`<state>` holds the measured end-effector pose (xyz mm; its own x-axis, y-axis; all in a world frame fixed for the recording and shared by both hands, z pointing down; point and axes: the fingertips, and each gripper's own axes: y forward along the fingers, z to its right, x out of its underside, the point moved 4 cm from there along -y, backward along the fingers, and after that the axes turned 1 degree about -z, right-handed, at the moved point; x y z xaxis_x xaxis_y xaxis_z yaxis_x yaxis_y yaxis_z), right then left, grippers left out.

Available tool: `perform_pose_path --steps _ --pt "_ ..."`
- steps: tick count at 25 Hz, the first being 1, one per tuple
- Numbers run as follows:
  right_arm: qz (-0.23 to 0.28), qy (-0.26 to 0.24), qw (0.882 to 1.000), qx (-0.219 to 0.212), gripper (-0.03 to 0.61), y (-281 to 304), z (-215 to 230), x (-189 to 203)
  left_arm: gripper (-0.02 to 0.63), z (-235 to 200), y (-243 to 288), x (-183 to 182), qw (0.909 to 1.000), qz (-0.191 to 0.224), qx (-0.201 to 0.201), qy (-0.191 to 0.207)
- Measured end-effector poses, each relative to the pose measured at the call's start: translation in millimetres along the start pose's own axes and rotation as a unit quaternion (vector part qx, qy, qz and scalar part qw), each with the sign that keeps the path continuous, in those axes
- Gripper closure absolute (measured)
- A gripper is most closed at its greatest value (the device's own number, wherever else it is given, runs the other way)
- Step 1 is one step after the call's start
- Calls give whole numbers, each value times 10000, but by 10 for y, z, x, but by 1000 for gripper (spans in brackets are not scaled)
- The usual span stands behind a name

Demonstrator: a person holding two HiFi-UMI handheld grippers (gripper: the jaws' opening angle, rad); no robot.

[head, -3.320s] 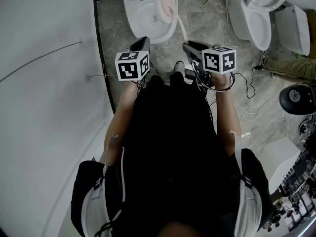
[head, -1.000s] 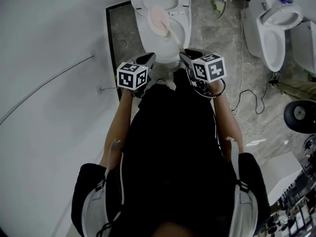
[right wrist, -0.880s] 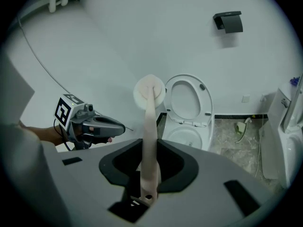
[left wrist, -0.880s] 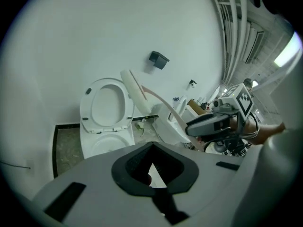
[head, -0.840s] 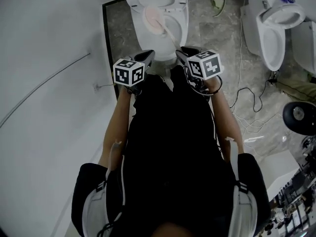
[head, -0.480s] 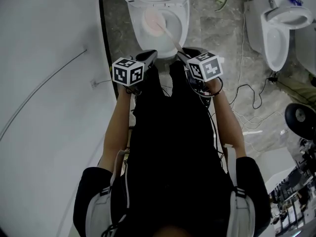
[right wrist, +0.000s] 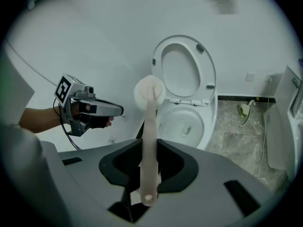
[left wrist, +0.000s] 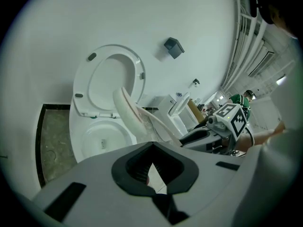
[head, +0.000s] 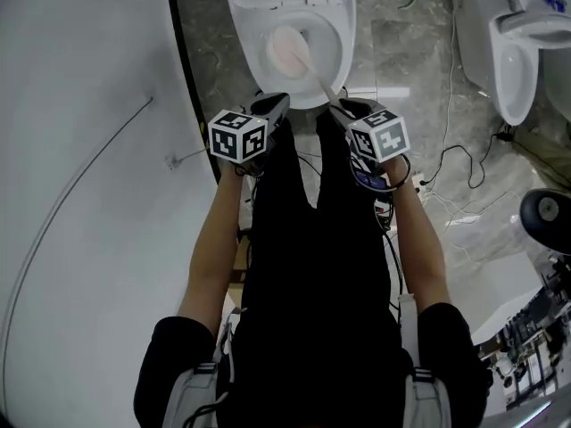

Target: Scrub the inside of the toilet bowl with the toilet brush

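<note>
A white toilet (head: 337, 56) stands in front of me with its lid (left wrist: 110, 77) and seat raised and its bowl (right wrist: 187, 123) open. My right gripper (head: 341, 107) is shut on the handle of the toilet brush (right wrist: 147, 141). The pale brush head (head: 287, 48) hangs over the bowl, and I cannot tell whether it touches the porcelain. In the left gripper view the brush head (left wrist: 126, 109) is in front of the seat. My left gripper (head: 273, 104) is shut on nothing and hovers by the front left of the rim, beside the right gripper (left wrist: 201, 137).
A white curved wall (head: 80, 194) fills the left, edged by a dark strip (head: 183, 69). A second toilet (head: 522, 47) stands at the right. Cables (head: 451, 163) lie on the marble floor, with a black round object (head: 549, 214) beyond. A green item (right wrist: 245, 109) lies behind.
The toilet has moved from the upper left to straight ahead of me. The brush head, earlier beside the rim, now hangs over the bowl. Both grippers stay shut.
</note>
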<state>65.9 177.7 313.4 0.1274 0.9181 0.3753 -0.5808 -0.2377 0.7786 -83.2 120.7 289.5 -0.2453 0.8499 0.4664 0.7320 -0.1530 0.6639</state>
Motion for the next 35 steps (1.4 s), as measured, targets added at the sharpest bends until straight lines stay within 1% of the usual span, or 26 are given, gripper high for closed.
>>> perform_pose_path --steps 4,6,10,15,19,24,29,35 --pt "-139 281 9995 -61 476 358 86 201 604 -220 145 89 9997 -62 151 -207" --pt "-180 383 9991 -67 476 532 154 273 604 -323 233 138 9994 -146 216 -214" --pt "-252 533 9983 38 476 874 330 402 604 -588 419 278 9991 -345 109 -197" --pt "-333 741 9966 127 476 1321 472 517 603 -845 541 365 9986 -311 304 -303" --pt "-411 793 9960 101 476 1638 581 581 604 -1051 630 389 9985 -355 266 -321" --pt "-458 1003 9939 62 476 2067 637 732 603 -1337 709 469 9983 -396 250 -355" --pt "-706 994 9924 149 476 2420 658 868 603 -1420 792 550 9978 -555 330 -177" --pt "-861 1203 9887 218 476 2675 744 891 604 -1431 868 660 9966 -686 435 -160"
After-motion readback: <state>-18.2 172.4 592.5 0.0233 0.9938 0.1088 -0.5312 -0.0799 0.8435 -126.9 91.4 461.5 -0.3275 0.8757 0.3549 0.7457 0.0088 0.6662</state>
